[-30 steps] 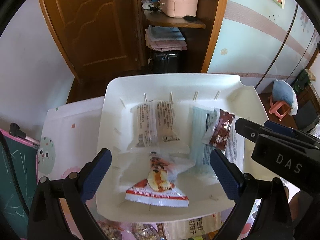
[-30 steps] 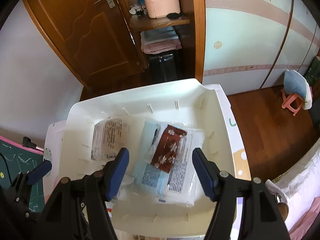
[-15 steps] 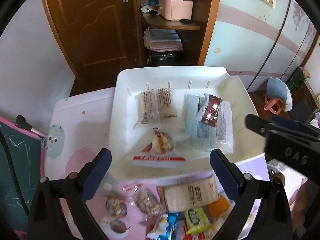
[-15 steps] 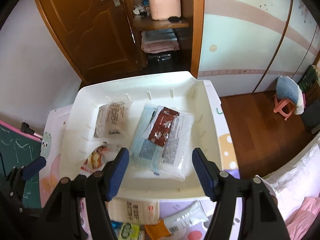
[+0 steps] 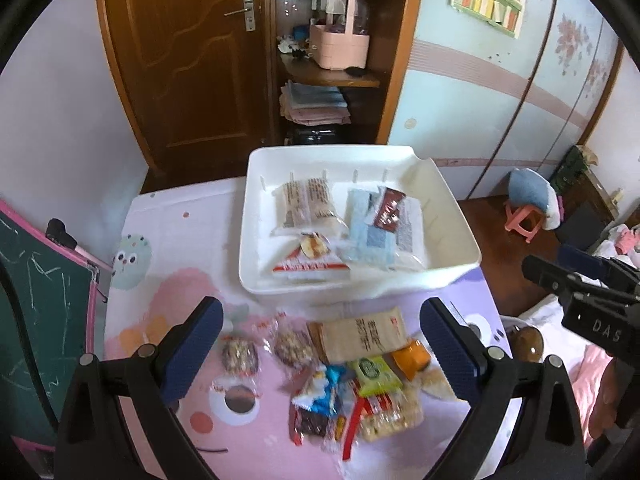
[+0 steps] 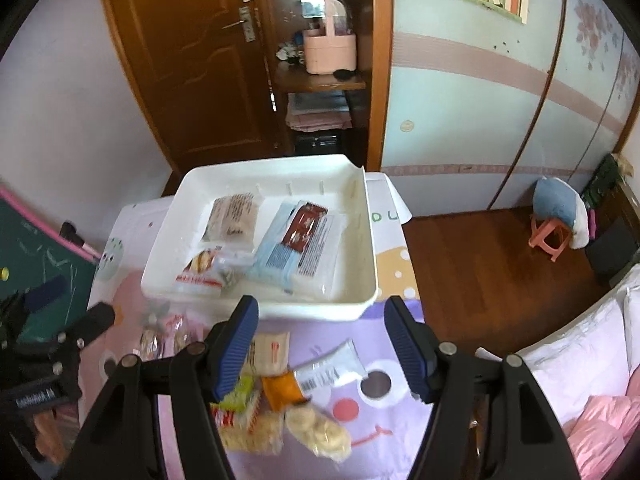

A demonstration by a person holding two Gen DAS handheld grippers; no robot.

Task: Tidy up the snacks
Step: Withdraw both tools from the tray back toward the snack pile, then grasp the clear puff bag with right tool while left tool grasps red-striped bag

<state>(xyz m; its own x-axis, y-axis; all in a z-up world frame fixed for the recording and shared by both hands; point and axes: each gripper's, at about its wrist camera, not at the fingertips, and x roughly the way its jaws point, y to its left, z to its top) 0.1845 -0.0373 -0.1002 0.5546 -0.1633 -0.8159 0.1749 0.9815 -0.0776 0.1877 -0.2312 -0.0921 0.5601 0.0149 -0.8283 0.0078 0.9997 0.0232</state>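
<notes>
While the left gripper (image 5: pixel 320 348) hangs above the table with its blue-padded fingers (image 5: pixel 196 344) spread wide and nothing between them, the left wrist view shows a loose heap of snacks (image 5: pixel 352 376) on the cartoon-printed tablecloth (image 5: pixel 168 240) just below it: two round nut packets (image 5: pixel 264 350), a beige wrapper with print (image 5: pixel 360 336), a green packet (image 5: pixel 374 370) and a blue one (image 5: pixel 324 390) among them. Beyond the heap sits the white tray (image 5: pixel 452 268), holding a tan biscuit pack (image 5: pixel 306 202), a blue-and-white pack (image 5: pixel 380 232) with a dark red sachet (image 5: pixel 388 210) lying on it, and a red-edged packet (image 5: pixel 310 260) near the front wall. The other tool shows at the right edge. In the right wrist view, the right gripper (image 6: pixel 320 344) is likewise wide apart and empty, poised over the tray's (image 6: pixel 360 304) near rim, with the heap (image 6: pixel 276 412) below: an orange packet (image 6: pixel 282 390), a white sachet with a barcode (image 6: pixel 332 368) and pale round biscuits (image 6: pixel 318 430). The same four packs lie in the tray. A pink basket (image 6: pixel 330 50) stands on a wooden shelf behind.
</notes>
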